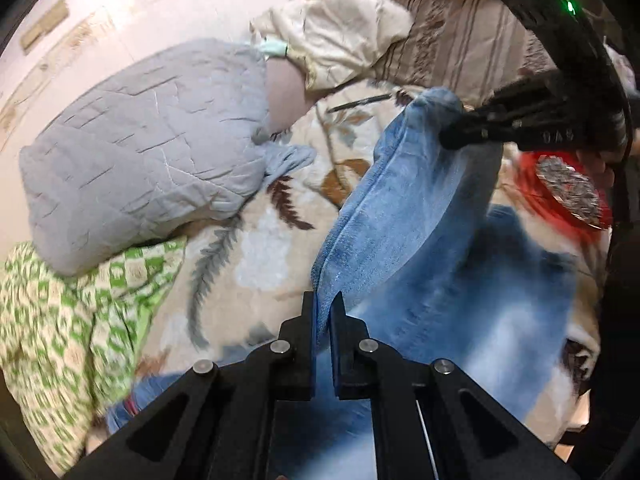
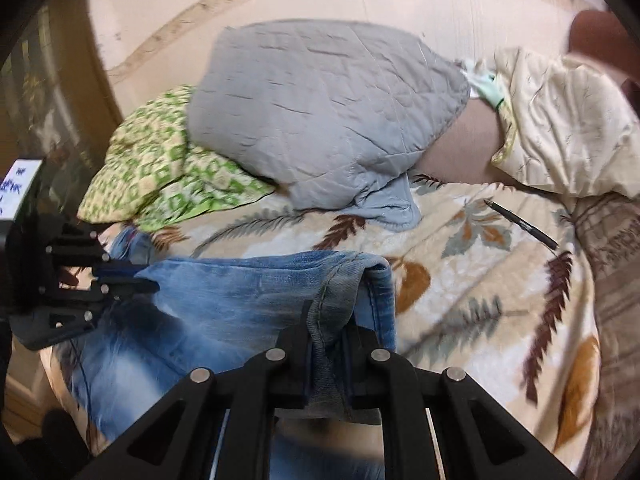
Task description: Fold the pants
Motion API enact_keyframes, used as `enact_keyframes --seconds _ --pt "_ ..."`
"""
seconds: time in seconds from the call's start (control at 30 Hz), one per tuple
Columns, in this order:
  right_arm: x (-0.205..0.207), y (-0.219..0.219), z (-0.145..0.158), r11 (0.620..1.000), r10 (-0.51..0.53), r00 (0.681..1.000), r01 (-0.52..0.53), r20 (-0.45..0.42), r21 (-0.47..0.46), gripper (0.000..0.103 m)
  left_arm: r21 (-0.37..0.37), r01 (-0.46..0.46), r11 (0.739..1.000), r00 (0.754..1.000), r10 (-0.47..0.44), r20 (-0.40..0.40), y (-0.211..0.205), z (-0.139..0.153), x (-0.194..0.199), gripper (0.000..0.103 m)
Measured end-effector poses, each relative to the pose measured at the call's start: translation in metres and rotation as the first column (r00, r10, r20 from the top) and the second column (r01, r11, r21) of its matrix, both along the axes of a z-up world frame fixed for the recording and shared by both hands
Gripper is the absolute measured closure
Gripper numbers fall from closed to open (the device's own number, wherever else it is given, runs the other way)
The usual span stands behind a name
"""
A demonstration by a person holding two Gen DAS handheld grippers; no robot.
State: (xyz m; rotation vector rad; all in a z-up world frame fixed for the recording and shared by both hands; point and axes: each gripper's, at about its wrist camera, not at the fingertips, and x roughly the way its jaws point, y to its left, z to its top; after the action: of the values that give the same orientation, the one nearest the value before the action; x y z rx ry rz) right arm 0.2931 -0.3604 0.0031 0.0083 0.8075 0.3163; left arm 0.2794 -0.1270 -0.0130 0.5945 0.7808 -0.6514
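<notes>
Both tongs, left tongs (image 1: 323, 304) and right tongs (image 2: 330, 320), are clamped on the jeans (image 2: 240, 292) near the grey pillow (image 2: 320, 112).

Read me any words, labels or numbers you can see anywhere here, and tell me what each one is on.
Raised marking on the right tool body, left wrist view: a few characters, too blurred to read.
White label on the left tool, right wrist view: blue handwritten marks, too small and blurred to read.
Nothing readable on the jeans, pen or bedding.
</notes>
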Motion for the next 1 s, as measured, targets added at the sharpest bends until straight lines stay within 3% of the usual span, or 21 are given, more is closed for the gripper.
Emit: enact_keyframes --seconds 0.13,0.23,0.3,0.47,0.57,0.7,0.77,0.8,0.83,0.87,0.9,1.0 --pt "-0.057 0.004 -0.013 1.0 -0.006 1.0 0.006 -0.005 -0.01 0.091 -0.006 -0.004 1.0 0.999 0.004 0.049 0.003 -0.021 -0.062 0.098" --pt "-0.091 0.001 -0.035 1.0 -0.016 0.998 0.018 -0.068 0.024 0.091 -0.024 -0.015 1.0 0.999 0.016 0.036 0.008 -0.044 -0.097 0.098" --pt "-0.108 -0.002 -0.057 0.996 -0.032 0.988 0.044 -0.15 0.076 0.091 -0.045 -0.035 0.998 0.999 0.035 0.008 0.012 -0.056 -0.108 0.098" --pt "-0.139 -0.001 -0.088 0.991 -0.039 0.974 0.066 -0.221 0.118 0.091 -0.123 -0.092 0.988 0.995 0.086 -0.056 0.025 -0.081 -0.138 0.098" --pt "-0.153 0.001 -0.102 0.988 -0.06 0.969 0.093 -0.24 0.125 0.091 -0.107 -0.104 0.989 0.992 0.096 -0.078 0.023 -0.099 -0.147 0.098" --pt "-0.158 0.0 -0.113 0.984 -0.117 0.955 0.149 -0.273 0.099 0.08 -0.063 -0.11 0.992 0.992 0.105 -0.071 0.019 -0.114 -0.152 0.097" --pt "-0.161 -0.002 -0.11 0.982 -0.131 0.955 0.162 -0.266 0.098 0.069 -0.068 -0.111 0.992 0.992 0.106 -0.075 0.022 -0.111 -0.154 0.089" --pt "-0.167 -0.004 -0.108 0.981 -0.146 0.953 0.175 -0.265 0.087 0.048 -0.075 -0.108 0.991 0.991 0.102 -0.081 0.024 -0.109 -0.156 0.069" --pt "-0.169 -0.006 -0.107 0.979 -0.16 0.952 0.186 -0.26 0.08 0.033 -0.091 -0.105 0.99 0.991 0.097 -0.089 0.027 -0.103 -0.159 0.04" --pt "-0.177 -0.01 -0.103 0.973 -0.192 0.952 0.216 -0.237 0.081 0.018 -0.109 -0.103 0.989 0.992 0.094 -0.085 0.031 -0.098 -0.162 0.029" --pt "-0.183 -0.014 -0.1 0.97 -0.2 0.955 0.225 -0.22 0.095 0.017 -0.137 -0.104 0.985 0.993 0.095 -0.07 0.036 -0.09 -0.167 0.023" --pt "-0.192 -0.022 -0.094 0.963 -0.212 0.957 0.239 -0.198 0.121 0.017 -0.169 -0.127 0.977 0.991 0.12 -0.052 0.048 -0.075 -0.171 0.023"
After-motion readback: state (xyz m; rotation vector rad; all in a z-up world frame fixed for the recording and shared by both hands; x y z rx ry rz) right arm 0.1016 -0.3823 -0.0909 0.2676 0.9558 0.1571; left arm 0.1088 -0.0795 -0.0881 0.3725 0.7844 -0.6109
